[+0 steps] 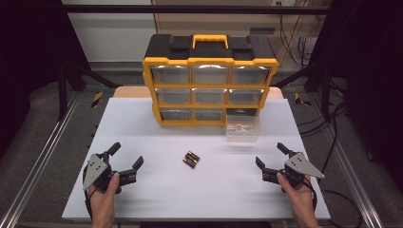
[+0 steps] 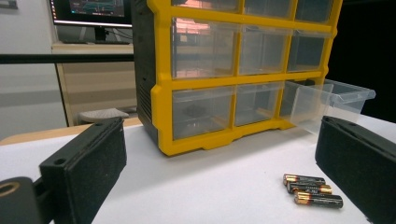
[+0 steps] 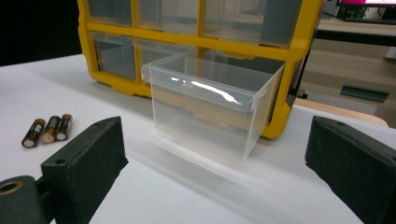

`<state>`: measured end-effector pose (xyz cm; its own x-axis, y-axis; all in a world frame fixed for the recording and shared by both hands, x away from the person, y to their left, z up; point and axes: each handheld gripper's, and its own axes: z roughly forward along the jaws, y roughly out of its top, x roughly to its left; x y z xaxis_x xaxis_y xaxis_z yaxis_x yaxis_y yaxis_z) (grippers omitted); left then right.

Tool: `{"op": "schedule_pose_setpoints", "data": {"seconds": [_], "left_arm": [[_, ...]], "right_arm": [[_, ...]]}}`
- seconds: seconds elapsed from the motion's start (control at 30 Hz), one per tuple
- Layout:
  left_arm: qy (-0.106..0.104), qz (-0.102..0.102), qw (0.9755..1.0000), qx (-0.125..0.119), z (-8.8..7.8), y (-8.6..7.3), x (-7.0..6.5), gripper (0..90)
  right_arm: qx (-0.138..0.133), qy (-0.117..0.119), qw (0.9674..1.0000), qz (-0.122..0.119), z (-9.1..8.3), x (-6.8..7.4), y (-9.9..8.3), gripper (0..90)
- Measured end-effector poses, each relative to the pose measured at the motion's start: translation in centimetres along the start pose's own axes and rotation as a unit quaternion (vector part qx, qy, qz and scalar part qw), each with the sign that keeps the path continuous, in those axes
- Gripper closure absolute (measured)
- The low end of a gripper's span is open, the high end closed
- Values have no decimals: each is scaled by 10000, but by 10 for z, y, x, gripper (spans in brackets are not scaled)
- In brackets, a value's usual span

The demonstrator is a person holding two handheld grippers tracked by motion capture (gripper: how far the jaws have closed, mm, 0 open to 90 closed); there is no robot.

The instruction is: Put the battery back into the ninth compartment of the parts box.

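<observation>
Left gripper: jaws standing released, gripping nothing.
Right gripper: jaws standing released, gripping nothing.
Batteries: lying between grippers, at 6 o'clock from organizer.
Drawer: sticking out at organizer's 5 o'clock.

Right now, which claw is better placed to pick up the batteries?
Probably the left claw: open, with the batteries just ahead by its jaw. The right claw, also open, faces the pulled-out drawer.
</observation>
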<state>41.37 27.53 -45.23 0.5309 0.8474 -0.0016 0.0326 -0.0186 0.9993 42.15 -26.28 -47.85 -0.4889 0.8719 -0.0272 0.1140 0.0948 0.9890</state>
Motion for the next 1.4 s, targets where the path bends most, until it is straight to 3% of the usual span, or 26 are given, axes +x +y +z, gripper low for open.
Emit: {"op": "schedule_pose_setpoints", "data": {"seconds": [0.23, 0.43, 0.47, 0.57, 0.67, 0.7, 0.8, 0.93, 1.0, 1.13, 1.17, 1.27, 1.4], "left_arm": [[-27, 25, 10000, 43, 1, 0, -2, 18], [-49, 32, 10000, 68, 2, -1, -3, 18], [-36, 29, 10000, 82, 2, -1, -4, 17], [-38, 10, 10000, 87, 1, -1, -5, 17], [-32, 27, 9999, 110, 0, -2, -6, 17], [-33, 39, 9999, 115, 0, -1, -6, 17], [-50, 24, 9999, 133, -1, -2, -7, 17], [-26, 24, 9998, 173, 0, -2, -7, 17], [-18, 20, 9999, 153, -1, -1, -8, 18], [-39, -11, 9999, 149, -2, -1, -8, 17], [-39, -11, 9999, 149, -2, -1, -8, 17], [-92, -31, 9999, 137, -2, -1, -9, 17], [-110, -45, 9998, 132, -1, -1, -10, 18]], "right_arm": [[233, 72, 9997, -21, 3, 4, -1, 54], [585, 129, 9982, 28, 7, 10, -1, 46], [741, 84, 9972, 16, 8, 12, -1, 47], [1023, -27, 9947, -50, 12, 23, 2, 53], [1113, 168, 9936, -59, 17, 37, 9, 58], [1241, 200, 9921, -36, 19, 42, 11, 66], [1840, 490, 9816, 119, 25, 52, 17, 49], [2107, 514, 9761, -151, 37, 67, 23, 68], [2147, 640, 9743, -237, 45, 72, 27, 77], [2415, 833, 9661, -377, 62, 83, 35, 91], [2415, 833, 9661, -377, 62, 83, 35, 91], [2605, 1026, 9579, -636, 78, 97, 42, 102], [2709, 1254, 9516, -736, 93, 108, 48, 100]]}}
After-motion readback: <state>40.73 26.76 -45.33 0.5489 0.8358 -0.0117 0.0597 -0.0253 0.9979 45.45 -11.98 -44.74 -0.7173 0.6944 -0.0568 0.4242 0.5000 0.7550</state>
